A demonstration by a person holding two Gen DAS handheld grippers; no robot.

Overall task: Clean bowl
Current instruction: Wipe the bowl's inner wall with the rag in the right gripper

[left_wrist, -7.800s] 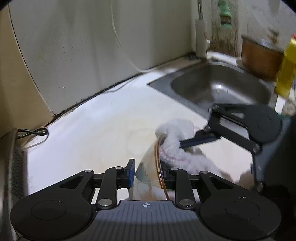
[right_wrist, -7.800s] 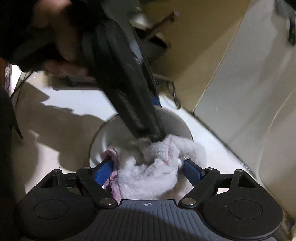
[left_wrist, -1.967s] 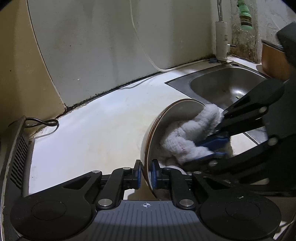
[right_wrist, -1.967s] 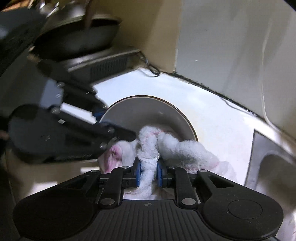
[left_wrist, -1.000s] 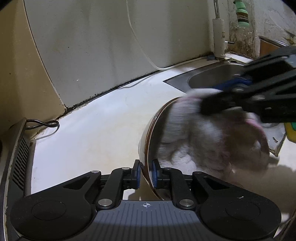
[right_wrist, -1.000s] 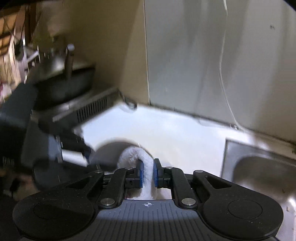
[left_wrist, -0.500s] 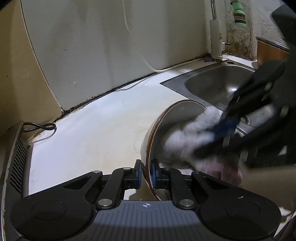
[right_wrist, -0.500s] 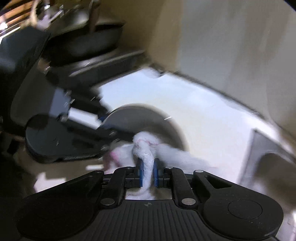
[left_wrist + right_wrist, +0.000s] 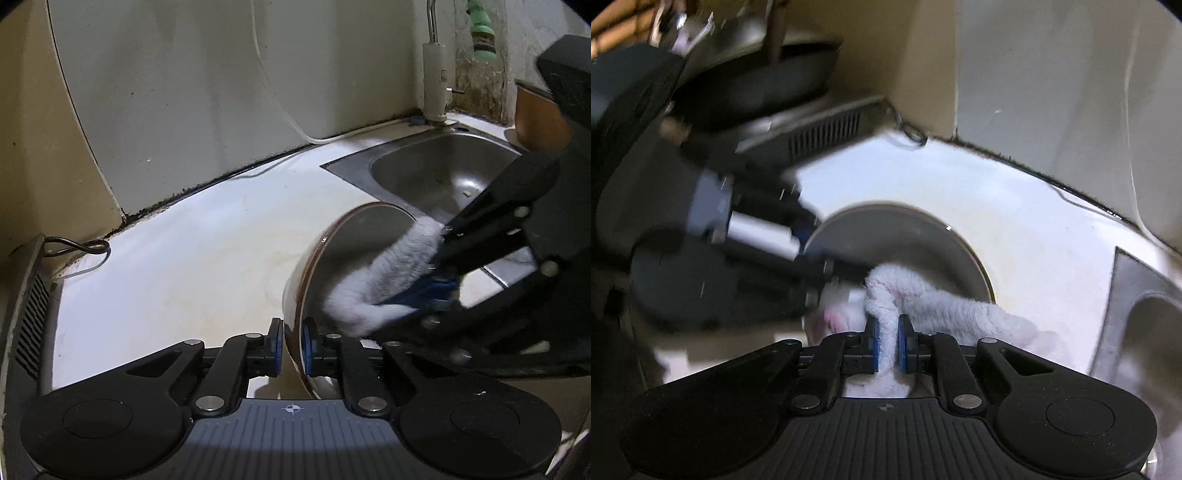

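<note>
A pale bowl (image 9: 354, 243) with a brown rim stands tipped on its side on the white counter, its mouth turned to the right. My left gripper (image 9: 291, 347) is shut on the bowl's near rim, one blue pad inside and one outside. A white fluffy cloth (image 9: 391, 273) lies inside the bowl, and my right gripper (image 9: 432, 280) is shut on it there. In the right wrist view the bowl (image 9: 894, 236) faces me, the cloth (image 9: 886, 325) is pinched between the right gripper (image 9: 886, 347) pads, and the left gripper (image 9: 809, 236) clamps the rim at left.
A steel sink (image 9: 436, 173) with a tap (image 9: 434, 85) lies behind the bowl at right, a brown pot (image 9: 535, 122) beyond it. A stove edge (image 9: 26, 317) and cable (image 9: 79, 247) sit at left. A dark pan (image 9: 764, 88) rests on the stove (image 9: 820, 136).
The right gripper has swung the cloth from above the bowl's far rim down into its inside. The left gripper and the bowl have stayed where they were.
</note>
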